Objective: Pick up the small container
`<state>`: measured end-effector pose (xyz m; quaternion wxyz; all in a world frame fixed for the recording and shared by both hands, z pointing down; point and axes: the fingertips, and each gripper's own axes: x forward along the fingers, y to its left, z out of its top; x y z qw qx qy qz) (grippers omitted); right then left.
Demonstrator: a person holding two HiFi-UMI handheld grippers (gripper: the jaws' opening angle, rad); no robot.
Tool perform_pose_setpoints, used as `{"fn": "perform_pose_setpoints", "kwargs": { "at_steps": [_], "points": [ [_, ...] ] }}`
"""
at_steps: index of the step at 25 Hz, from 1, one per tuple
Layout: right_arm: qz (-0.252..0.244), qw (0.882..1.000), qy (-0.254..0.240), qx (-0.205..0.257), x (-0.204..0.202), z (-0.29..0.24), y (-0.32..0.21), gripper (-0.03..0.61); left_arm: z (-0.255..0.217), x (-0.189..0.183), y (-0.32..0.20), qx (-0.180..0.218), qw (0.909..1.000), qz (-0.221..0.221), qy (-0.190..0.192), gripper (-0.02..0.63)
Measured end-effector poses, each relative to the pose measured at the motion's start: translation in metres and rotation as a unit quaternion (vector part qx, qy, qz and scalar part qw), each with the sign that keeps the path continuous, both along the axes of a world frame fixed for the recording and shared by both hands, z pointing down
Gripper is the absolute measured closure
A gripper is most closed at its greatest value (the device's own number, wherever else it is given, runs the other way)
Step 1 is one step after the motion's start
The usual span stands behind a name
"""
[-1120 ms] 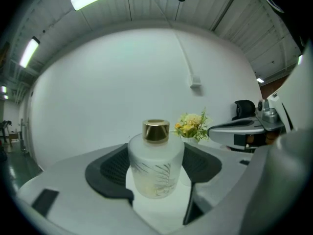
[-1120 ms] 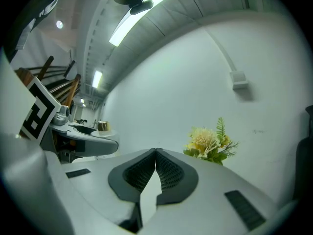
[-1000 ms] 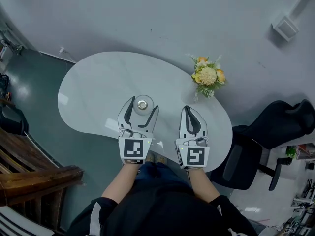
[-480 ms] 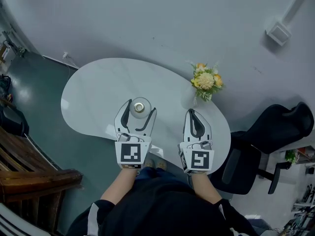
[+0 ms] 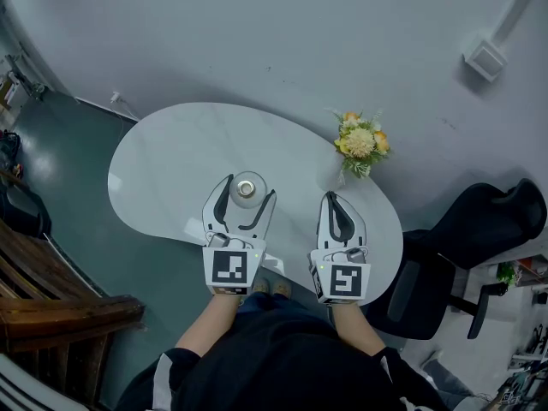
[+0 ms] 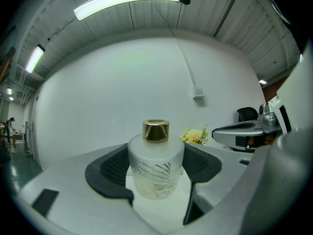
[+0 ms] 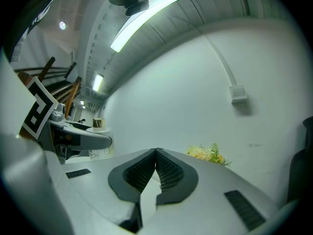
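Observation:
The small container (image 5: 247, 188) is a frosted glass bottle with a gold cap, upright on the white table (image 5: 171, 161) near its front edge. My left gripper (image 5: 249, 187) is open, with a jaw on either side of the bottle. In the left gripper view the bottle (image 6: 156, 165) fills the gap between the dark pads (image 6: 110, 170), and I cannot tell if they touch it. My right gripper (image 5: 332, 197) hovers shut and empty to the right, its tips meeting (image 7: 156, 152).
A bunch of yellow flowers (image 5: 360, 144) stands at the table's right rear. A black office chair (image 5: 462, 238) is off to the right, and wooden furniture (image 5: 51, 306) sits at the lower left. The table's front edge runs just under both grippers.
The head view shifted slightly. Both grippers keep nearly the same places: the left stays open around the bottle and the right stays shut.

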<state>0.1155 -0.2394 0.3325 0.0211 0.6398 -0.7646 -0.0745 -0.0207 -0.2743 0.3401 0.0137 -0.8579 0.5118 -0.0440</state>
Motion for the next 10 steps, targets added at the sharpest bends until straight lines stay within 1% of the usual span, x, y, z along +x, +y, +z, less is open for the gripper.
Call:
{"fn": "perform_pose_setpoints", "kwargs": {
  "at_steps": [5,10],
  "points": [
    [-0.003,1.000,0.003,-0.001,-0.0036,0.0004,0.0000,0.558,0.0019,-0.0002,0.0002,-0.001,1.0000,0.004,-0.006,0.290],
    [-0.007,1.000,0.004,0.003,-0.0065,-0.0021,-0.0020,0.558,0.0022,0.0001,-0.0005,-0.003,1.0000,0.006,-0.001,0.290]
  ]
}}
